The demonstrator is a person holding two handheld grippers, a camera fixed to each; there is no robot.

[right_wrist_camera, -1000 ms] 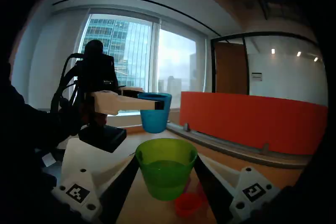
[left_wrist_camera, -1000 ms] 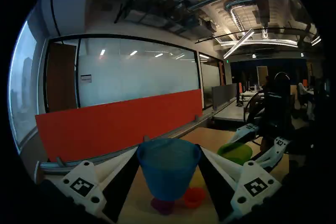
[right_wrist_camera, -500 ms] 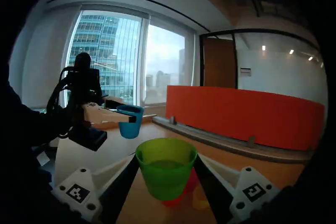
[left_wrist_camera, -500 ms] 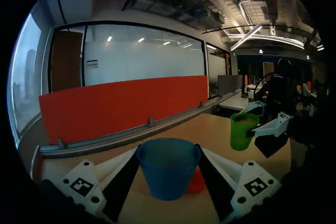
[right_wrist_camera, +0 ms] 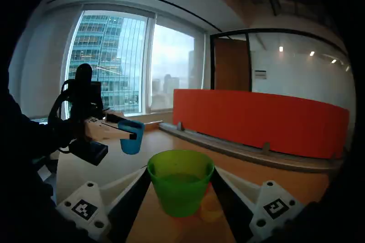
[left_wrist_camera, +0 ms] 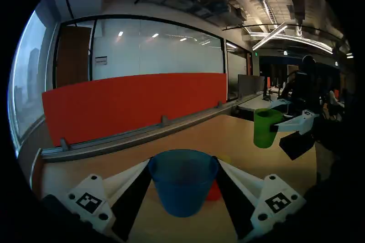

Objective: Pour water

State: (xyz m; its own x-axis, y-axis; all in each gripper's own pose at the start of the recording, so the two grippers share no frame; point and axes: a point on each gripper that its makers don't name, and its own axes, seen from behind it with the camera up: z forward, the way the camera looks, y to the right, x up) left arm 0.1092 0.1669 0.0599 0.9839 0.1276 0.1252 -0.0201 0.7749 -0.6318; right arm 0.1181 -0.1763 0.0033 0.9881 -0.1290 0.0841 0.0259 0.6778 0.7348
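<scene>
Grip status: left gripper (left_wrist_camera: 183,166) has both fingers pressed against the sides of a blue plastic cup (left_wrist_camera: 183,188), which sits upright between the jaws. Right gripper (right_wrist_camera: 181,170) is likewise clamped on a green plastic cup (right_wrist_camera: 180,190), also upright, with water (right_wrist_camera: 180,178) showing at roughly mid-height. Contents of the blue cup cannot be determined.

Key relation: from the left jaws, the green cup lies ahead and off to the right, well apart and with its rim above the blue cup's rim. From the right jaws, the blue cup lies ahead and to the left, again well apart. Both cups have their long axes vertical and neither is tipped. In my judgement the pour has not begun. The right gripper carries the source, so it must close the gap, bring the green rim over the blue mouth, then tilt. Spillage is the likely fault if tilting starts before the rims align.

Surface: a light wooden desk (left_wrist_camera: 137,163) lies beneath both sets of jaws. A small red cup (left_wrist_camera: 213,191) sits just behind the blue cup, with a yellow item (left_wrist_camera: 224,157) close by.

Room: an orange partition (left_wrist_camera: 137,101) runs along the desk's far edge, with a frosted glass wall (left_wrist_camera: 155,47) behind it. Windows (right_wrist_camera: 114,74) overlook tall buildings.
</scene>
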